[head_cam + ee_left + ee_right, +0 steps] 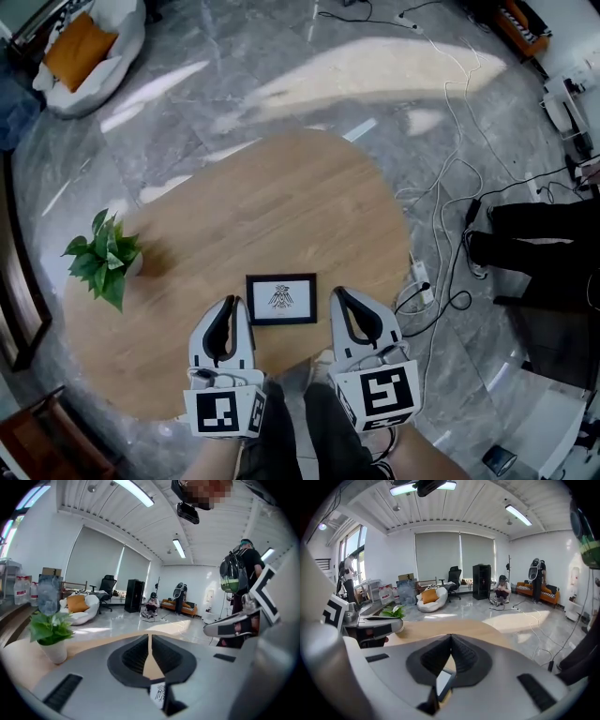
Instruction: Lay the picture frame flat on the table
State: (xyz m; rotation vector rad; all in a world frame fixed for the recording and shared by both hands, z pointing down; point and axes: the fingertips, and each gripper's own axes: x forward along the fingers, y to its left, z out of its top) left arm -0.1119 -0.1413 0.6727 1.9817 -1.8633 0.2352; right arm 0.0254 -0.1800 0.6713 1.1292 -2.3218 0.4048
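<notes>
A small black picture frame [281, 298] with a white print lies face up on the oval wooden table [281, 197], near its front edge. My left gripper [228, 306] hangs just left of the frame and my right gripper [339, 296] just right of it; neither holds anything. In the left gripper view the jaws meet at a thin seam [150, 639], and a bit of the frame [159, 694] shows below them. The right gripper [450, 638] has its jaws together too, with the frame's edge [443, 682] visible underneath.
A potted green plant [103, 258] stands at the table's left side. Cables [450, 234] and a power strip [420, 275] lie on the floor to the right, near a person in black [544, 244]. A white beanbag seat [89, 47] sits far left.
</notes>
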